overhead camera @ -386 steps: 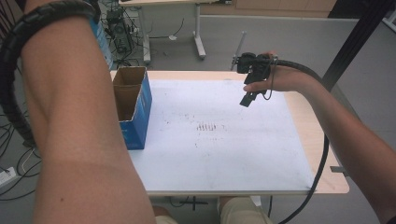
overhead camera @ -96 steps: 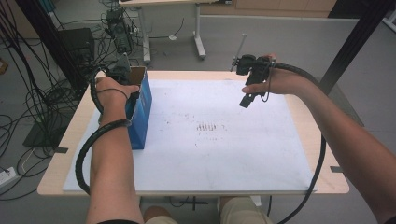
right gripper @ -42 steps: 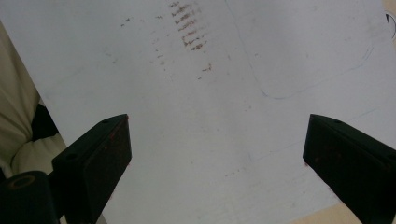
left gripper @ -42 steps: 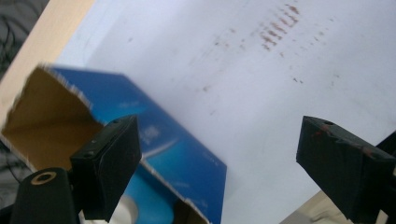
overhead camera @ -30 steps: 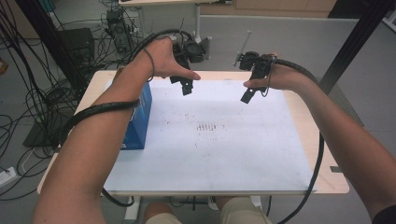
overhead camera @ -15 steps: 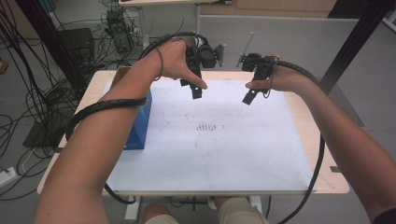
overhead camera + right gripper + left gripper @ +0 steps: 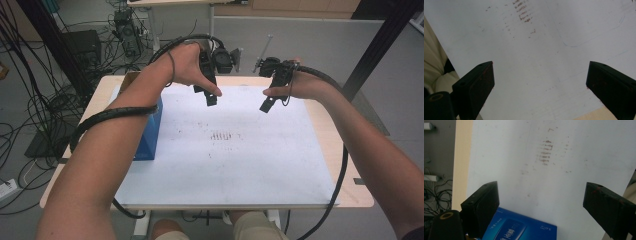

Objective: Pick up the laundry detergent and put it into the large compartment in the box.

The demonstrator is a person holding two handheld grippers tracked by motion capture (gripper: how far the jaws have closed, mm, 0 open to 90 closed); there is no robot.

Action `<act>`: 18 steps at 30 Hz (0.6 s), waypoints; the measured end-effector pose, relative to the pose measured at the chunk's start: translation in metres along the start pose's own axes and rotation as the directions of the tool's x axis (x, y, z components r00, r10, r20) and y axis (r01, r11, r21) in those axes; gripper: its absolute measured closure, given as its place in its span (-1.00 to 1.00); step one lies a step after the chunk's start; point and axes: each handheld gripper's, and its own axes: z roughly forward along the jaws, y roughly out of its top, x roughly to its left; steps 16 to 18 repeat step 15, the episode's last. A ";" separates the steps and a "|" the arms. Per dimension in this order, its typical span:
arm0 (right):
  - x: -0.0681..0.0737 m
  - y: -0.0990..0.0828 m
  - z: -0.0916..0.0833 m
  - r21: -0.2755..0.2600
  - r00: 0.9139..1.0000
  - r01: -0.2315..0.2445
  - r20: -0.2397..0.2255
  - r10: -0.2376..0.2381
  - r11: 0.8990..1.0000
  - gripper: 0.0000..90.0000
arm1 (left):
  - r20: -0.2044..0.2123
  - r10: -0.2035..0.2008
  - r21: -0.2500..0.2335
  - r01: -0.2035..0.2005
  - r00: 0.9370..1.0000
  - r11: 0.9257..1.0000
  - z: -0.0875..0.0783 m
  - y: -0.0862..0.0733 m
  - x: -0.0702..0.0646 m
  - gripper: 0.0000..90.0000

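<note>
White sheeting [image 7: 250, 165], stained with reddish-brown smears [image 7: 223, 135] near its centre, covers the pale wooden table [image 7: 350, 195]. The blue cardboard box [image 7: 149, 134] stands at the sheet's left edge, partly behind the left forearm. The left gripper [image 7: 211, 98] hangs above the sheet's far edge, well apart from the box, jaws spread wide with nothing between them. The right gripper [image 7: 266, 105] hangs above the same edge, right of the left gripper, jaws likewise wide and empty.

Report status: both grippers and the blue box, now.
Left gripper open, empty, above white sheet. Right gripper open, empty, alongside. Blue box upright at sheet's left edge, untouched. Nothing between grippers and box.
</note>
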 end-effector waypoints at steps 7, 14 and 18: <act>0.000 0.002 0.003 0.003 1.000 0.002 -0.001 -0.002 1.000 -0.82 | 0.004 -0.003 0.005 0.003 1.000 1.000 0.003 -0.002 0.001 -0.69; 0.000 0.003 0.005 0.007 1.000 0.006 -0.002 -0.006 1.000 -0.83 | 0.007 -0.005 0.004 0.005 1.000 1.000 0.007 -0.003 0.001 -0.69; 0.000 0.003 0.006 0.007 1.000 0.006 -0.003 -0.006 1.000 -0.83 | 0.005 -0.002 0.007 0.002 1.000 1.000 0.007 -0.003 0.001 -0.69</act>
